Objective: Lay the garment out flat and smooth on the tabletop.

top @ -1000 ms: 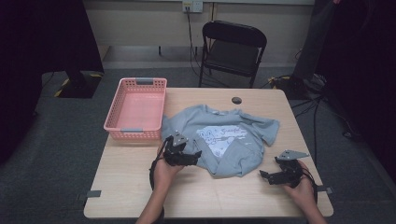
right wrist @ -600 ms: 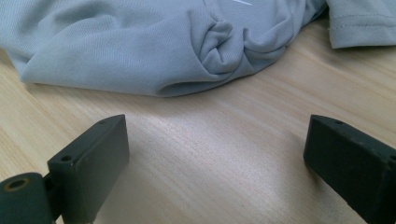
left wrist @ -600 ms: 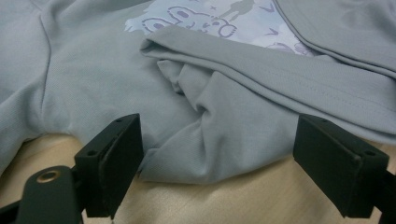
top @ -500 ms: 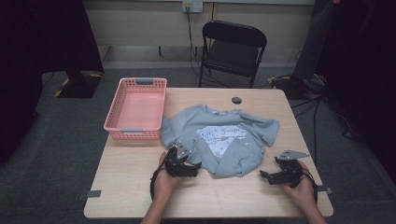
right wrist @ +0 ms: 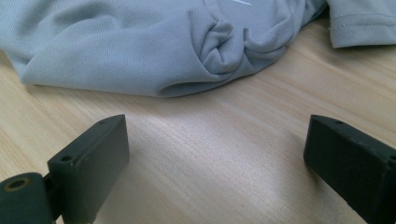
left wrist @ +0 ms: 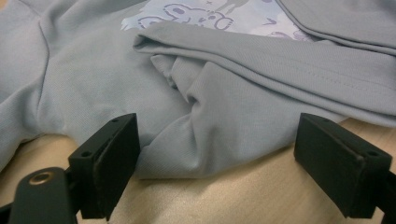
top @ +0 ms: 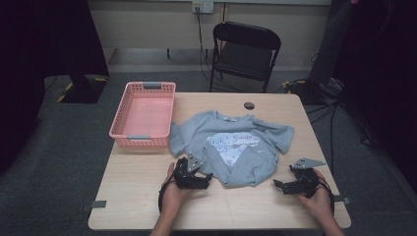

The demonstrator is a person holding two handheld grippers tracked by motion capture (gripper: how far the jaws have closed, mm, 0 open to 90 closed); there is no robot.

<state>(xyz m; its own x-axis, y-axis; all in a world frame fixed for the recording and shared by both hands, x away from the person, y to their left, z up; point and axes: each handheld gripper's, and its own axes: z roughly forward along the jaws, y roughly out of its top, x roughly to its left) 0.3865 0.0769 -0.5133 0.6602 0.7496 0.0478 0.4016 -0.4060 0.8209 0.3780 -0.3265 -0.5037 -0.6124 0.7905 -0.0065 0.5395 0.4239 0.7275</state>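
One pink basket (top: 143, 114) stands at the left edge of the table (top: 147, 196). Just beside it to the right lies one grey T-shirt (top: 231, 147), spread flat with its printed front up and its near hem folded over. One small dark round thing (top: 249, 105) sits on the table beyond the shirt's collar. One black folding chair (top: 244, 51) stands behind the table.

There are two pairs of tongs. The left tongs (top: 206, 178) rest low at the shirt's near left hem; in the left gripper view their jaws (left wrist: 212, 168) are spread wide, and a bunched corner of cloth lies between them, with neither pad pressing on it. The right tongs (top: 278, 186) sit near the shirt's near right corner, apart from it; in the right gripper view they (right wrist: 215, 163) stand spread over bare wood, the folded cloth just ahead.
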